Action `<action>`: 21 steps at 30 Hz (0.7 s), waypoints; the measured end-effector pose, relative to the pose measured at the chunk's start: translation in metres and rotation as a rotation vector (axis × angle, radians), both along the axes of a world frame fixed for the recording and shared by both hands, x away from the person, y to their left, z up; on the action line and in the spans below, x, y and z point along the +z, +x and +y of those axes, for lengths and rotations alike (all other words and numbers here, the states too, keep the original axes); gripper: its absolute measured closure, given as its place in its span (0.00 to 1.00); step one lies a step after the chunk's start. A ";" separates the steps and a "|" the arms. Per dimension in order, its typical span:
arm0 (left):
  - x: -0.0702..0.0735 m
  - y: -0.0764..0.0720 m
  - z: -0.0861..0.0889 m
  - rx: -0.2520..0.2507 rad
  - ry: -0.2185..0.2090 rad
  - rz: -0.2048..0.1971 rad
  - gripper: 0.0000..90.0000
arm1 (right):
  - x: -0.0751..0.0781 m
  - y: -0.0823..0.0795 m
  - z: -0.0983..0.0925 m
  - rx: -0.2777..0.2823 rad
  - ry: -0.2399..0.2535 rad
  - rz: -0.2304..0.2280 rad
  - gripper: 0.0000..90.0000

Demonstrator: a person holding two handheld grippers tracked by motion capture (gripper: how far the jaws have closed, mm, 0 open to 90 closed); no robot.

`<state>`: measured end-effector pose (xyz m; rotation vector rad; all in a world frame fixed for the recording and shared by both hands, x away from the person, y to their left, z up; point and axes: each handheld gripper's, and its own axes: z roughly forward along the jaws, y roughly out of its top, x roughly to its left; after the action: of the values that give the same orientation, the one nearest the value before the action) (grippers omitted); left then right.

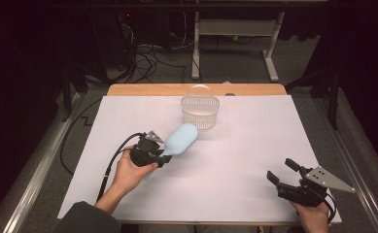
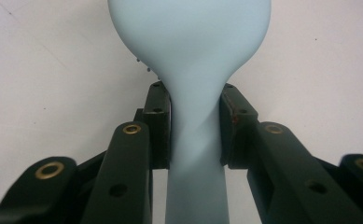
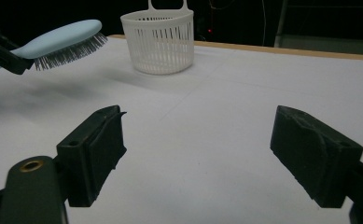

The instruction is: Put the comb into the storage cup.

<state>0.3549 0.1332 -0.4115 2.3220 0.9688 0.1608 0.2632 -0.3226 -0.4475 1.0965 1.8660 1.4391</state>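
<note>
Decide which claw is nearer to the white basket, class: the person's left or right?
Left. The left claw holds the light-blue hairbrush just short of the white basket, the brush head almost reaching it. The right claw rests open at the table's near right corner.

Table (image 1: 235,160): 1 basket (image 1: 200,112) stands upright at the far centre, near the rear edge. 1 hairbrush (image 1: 180,139) sits in front of the basket and to its left, raised off the table, bristles down, head toward the basket, handle between the left tongs (image 1: 164,158). The right tongs (image 1: 281,172) are at the near right corner, well apart from both, nothing between their jaws.
</note>
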 end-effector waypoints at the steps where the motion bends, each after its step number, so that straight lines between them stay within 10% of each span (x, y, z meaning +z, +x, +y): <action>1: 0.001 -0.001 -0.001 -0.005 0.002 0.000 0.77 | 0.000 0.000 0.000 0.001 0.001 0.001 0.20; 21: 0.007 -0.009 -0.030 -0.084 -0.004 -0.043 0.77 | 0.002 0.000 0.010 0.028 0.006 -0.003 0.18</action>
<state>0.3454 0.1031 -0.4040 2.3410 0.8486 0.1739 0.2632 -0.3124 -0.4457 1.0751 1.8832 1.4620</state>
